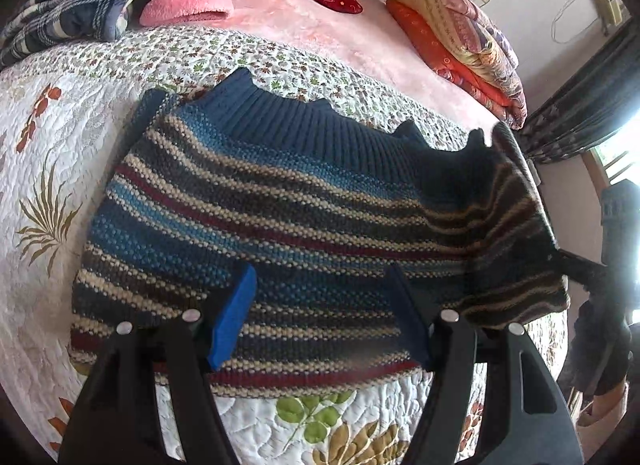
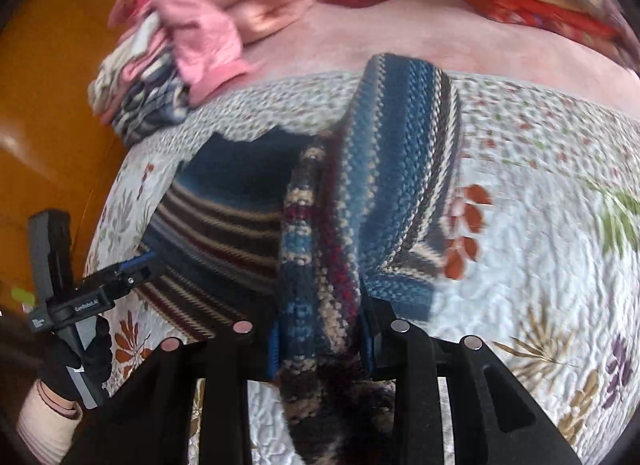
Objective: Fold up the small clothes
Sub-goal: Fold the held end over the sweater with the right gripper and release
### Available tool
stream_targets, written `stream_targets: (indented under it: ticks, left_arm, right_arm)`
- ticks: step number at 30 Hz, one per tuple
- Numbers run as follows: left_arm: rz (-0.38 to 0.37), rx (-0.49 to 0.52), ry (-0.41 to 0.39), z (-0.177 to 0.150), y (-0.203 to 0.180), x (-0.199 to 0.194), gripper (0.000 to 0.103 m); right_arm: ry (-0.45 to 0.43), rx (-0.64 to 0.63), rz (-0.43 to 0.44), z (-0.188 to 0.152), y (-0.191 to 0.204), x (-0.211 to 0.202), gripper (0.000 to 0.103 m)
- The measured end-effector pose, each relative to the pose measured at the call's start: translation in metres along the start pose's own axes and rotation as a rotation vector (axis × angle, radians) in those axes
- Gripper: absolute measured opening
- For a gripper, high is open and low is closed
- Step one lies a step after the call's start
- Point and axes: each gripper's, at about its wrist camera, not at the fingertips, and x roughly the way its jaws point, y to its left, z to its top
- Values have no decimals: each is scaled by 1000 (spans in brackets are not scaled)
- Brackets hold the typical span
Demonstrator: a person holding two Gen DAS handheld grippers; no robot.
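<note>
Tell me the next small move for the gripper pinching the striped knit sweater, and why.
Probably carry the right gripper across toward the left gripper and lay its fold down. It is shut on a bunched edge of the striped knit sweater, lifted off the floral quilted bedspread, while the left gripper's jaws stand open over the flat part.

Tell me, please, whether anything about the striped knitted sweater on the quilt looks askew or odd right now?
Nothing looks damaged. The striped knitted sweater lies uneven on the floral quilted bedspread only because the right gripper pinches one bunched part, lifted and twisted over the body. The left gripper hangs open above the hem.
</note>
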Motion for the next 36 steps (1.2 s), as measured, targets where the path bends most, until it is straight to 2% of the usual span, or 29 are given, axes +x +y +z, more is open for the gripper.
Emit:
stream_targets:
  ticks: [4, 7, 9, 11, 13, 17, 20, 21, 23, 28, 33, 36]
  left_arm:
    - [-21, -32, 0, -2, 6, 0, 66]
    - [-21, -35, 4, -3, 7, 0, 66]
    - [-22, -36, 6, -4, 6, 1, 66]
    - [-32, -41, 6, -4, 5, 0, 66]
    - [-47, -47, 6, -3, 3, 0, 66]
    - [-87, -69, 12, 0, -2, 1, 65]
    - [-131, -88, 23, 1, -9, 3, 65]
    - [-145, -92, 25, 2, -12, 4, 65]
    - [-163, -98, 27, 3, -18, 6, 65]
    - [-215, -106, 55, 9, -37, 22, 65]
    - [-287, -162, 90, 14, -53, 48, 65]
    - [-300, -182, 99, 17, -59, 62, 64]
  right_arm:
    - [52, -27, -17, 2, 24, 29, 30]
    - [85, -44, 5, 2, 34, 48, 33]
    - [94, -46, 6, 1, 38, 56, 41]
    - [99, -39, 40, 1, 41, 61, 59]
    - [100, -40, 59, 0, 45, 63, 66]
    - [101, -43, 71, -1, 45, 61, 66]
    - [87, -6, 136, 1, 35, 44, 63]
    - [67, 20, 180, 3, 28, 31, 63]
    - [33, 58, 213, 6, 15, 12, 63]
    - [-45, 135, 163, 1, -40, -35, 63]
    - [-22, 207, 120, -28, -93, -37, 63]
    - [11, 232, 103, -52, -119, -24, 63]
